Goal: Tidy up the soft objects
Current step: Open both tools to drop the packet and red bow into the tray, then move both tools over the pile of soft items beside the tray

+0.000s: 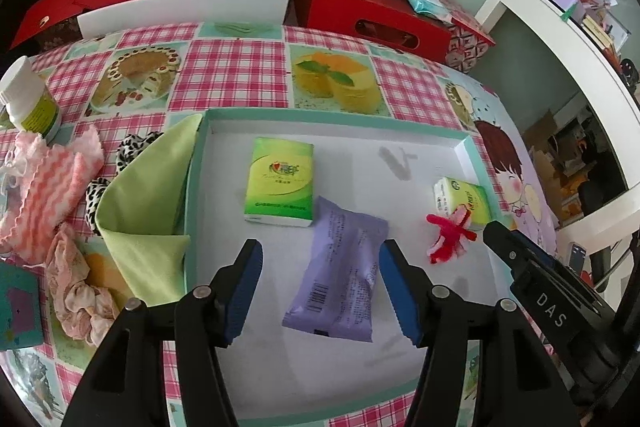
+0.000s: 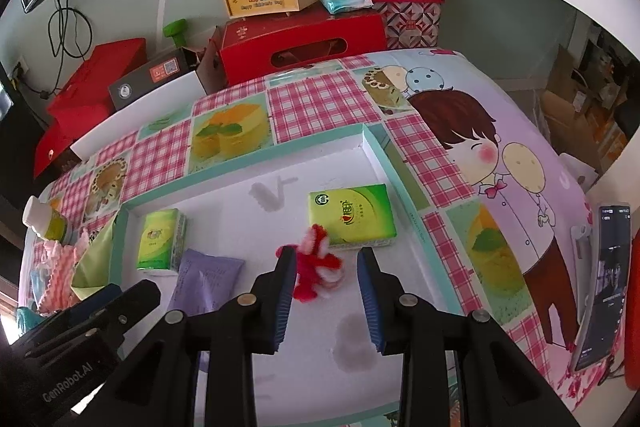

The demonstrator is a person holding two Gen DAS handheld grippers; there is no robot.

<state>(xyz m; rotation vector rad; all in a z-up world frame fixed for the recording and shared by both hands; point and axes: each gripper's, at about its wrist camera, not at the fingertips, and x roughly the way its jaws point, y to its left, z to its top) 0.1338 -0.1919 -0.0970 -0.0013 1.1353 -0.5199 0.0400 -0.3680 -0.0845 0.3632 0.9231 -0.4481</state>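
Tray (image 1: pixel 464 143) sits on the checked tablecloth (image 1: pixel 232 67), teal rim, white floor. I read four soft items inside it. From the left wrist view: a green tissue pack (image 1: pixel 280 183) lies near the tray's centre, a purple pouch (image 1: pixel 340 275) lies just below it, touching its lower right corner, and a second tissue pack (image 1: pixel 464 201) rests by the right wall with a red-and-white yarn piece (image 1: pixel 450 237) against its near edge.

My left gripper (image 1: pixel 320 287) hangs over the purple pouch, jaws spread wide, one blue pad on each side of the pouch; I cannot confirm pad contact. My right gripper (image 2: pixel 326 291) also stands open, and the yarn piece (image 2: pixel 318 267) lies between its fingertips, close to the left pad; whether it touches I cannot tell.

Only the left view shows the items outside the tray on its left: a green cloth (image 1: pixel 148 211) draped over the tray's left wall, a pink wavy cloth (image 1: pixel 44 187), a spotted scrunchie (image 1: pixel 132 155), a pale floral scrunchie (image 1: pixel 76 291) and a white bottle (image 1: pixel 32 99). The right view shows only slivers of these at its left edge.

Only the right view shows a phone (image 2: pixel 604 287) propped at the table's right edge, and the second pack's (image 2: pixel 352 219) printed top face.
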